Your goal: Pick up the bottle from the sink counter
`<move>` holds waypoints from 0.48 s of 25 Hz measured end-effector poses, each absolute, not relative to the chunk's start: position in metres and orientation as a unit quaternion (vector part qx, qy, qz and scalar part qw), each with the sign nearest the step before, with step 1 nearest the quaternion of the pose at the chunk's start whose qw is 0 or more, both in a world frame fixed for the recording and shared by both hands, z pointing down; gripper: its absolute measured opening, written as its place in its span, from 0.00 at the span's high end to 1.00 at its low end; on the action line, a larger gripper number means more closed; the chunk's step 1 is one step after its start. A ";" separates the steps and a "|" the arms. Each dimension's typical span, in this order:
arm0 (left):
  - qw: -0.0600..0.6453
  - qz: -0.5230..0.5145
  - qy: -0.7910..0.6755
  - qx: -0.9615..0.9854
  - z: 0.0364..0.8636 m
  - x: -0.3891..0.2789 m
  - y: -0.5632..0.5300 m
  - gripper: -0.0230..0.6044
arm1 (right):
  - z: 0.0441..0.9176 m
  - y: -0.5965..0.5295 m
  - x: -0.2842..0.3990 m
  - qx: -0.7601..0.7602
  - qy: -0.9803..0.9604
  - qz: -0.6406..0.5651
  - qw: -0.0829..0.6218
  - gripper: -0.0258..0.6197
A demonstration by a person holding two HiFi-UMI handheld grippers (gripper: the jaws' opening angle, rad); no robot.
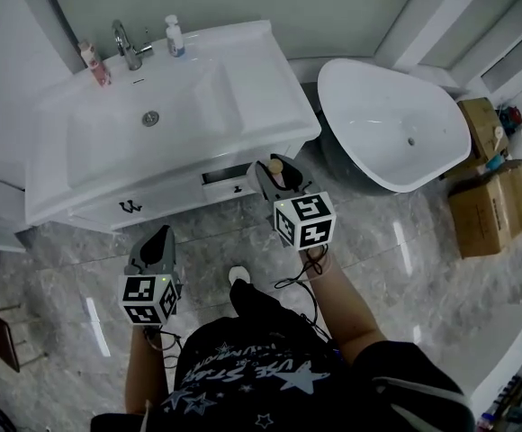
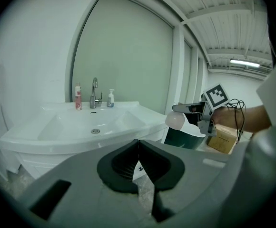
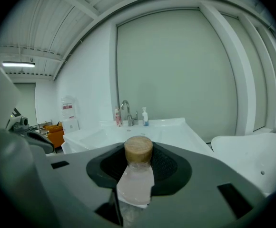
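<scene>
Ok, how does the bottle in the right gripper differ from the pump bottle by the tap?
The held bottle is clamped in the right gripper, off the sink counter; the pump bottle stands on it beside the tap. The held bottle has a wooden-looking cap; the pump bottle a white pump head. Both are small.

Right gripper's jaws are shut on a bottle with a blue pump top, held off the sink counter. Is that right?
Not the top: the bottle has a round tan cork-like cap, as the right gripper view shows. The right gripper does have its jaws shut on it, off the sink counter.
</scene>
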State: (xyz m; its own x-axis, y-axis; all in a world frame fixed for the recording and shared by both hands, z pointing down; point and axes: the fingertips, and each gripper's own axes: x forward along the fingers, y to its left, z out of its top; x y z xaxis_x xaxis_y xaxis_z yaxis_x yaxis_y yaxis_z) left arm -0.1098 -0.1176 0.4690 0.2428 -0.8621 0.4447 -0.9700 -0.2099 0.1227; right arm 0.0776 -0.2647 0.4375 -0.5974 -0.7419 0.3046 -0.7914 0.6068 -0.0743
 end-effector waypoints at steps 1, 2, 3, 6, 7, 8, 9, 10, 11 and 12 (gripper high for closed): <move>0.192 0.140 -0.598 0.765 0.470 -0.110 -0.111 0.93 | 0.437 -0.258 0.077 0.432 -0.888 0.100 0.122 0.75; 0.193 0.139 -0.598 0.766 0.470 -0.110 -0.104 0.93 | 0.436 -0.251 0.076 0.433 -0.887 0.099 0.123 0.75; 0.194 0.139 -0.596 0.766 0.471 -0.111 -0.096 0.93 | 0.435 -0.243 0.075 0.434 -0.887 0.099 0.123 0.75; 0.195 0.137 -0.591 0.770 0.472 -0.112 -0.068 0.93 | 0.429 -0.217 0.072 0.438 -0.886 0.098 0.119 0.75; 0.194 0.136 -0.590 0.772 0.471 -0.113 -0.058 0.93 | 0.426 -0.208 0.072 0.440 -0.885 0.096 0.118 0.75; 0.193 0.135 -0.588 0.774 0.470 -0.113 -0.049 0.93 | 0.423 -0.198 0.071 0.443 -0.884 0.093 0.117 0.75; 0.191 0.135 -0.588 0.775 0.469 -0.115 -0.039 0.93 | 0.421 -0.189 0.071 0.445 -0.884 0.091 0.116 0.75; 0.188 0.134 -0.587 0.776 0.468 -0.116 -0.030 0.93 | 0.419 -0.179 0.070 0.446 -0.883 0.089 0.115 0.75; 0.186 0.132 -0.587 0.777 0.466 -0.117 -0.021 0.93 | 0.417 -0.169 0.070 0.448 -0.883 0.088 0.114 0.75; 0.182 0.131 -0.587 0.778 0.464 -0.118 -0.013 0.93 | 0.415 -0.158 0.070 0.449 -0.882 0.087 0.113 0.75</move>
State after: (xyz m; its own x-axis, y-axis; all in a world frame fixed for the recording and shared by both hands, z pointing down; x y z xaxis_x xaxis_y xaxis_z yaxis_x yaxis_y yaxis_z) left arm -0.1182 -0.0127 0.4643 0.2777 -0.8654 0.4172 -0.9606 -0.2452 0.1308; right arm 0.0696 -0.1583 0.4154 -0.5719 -0.7720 0.2773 -0.8112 0.5825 -0.0514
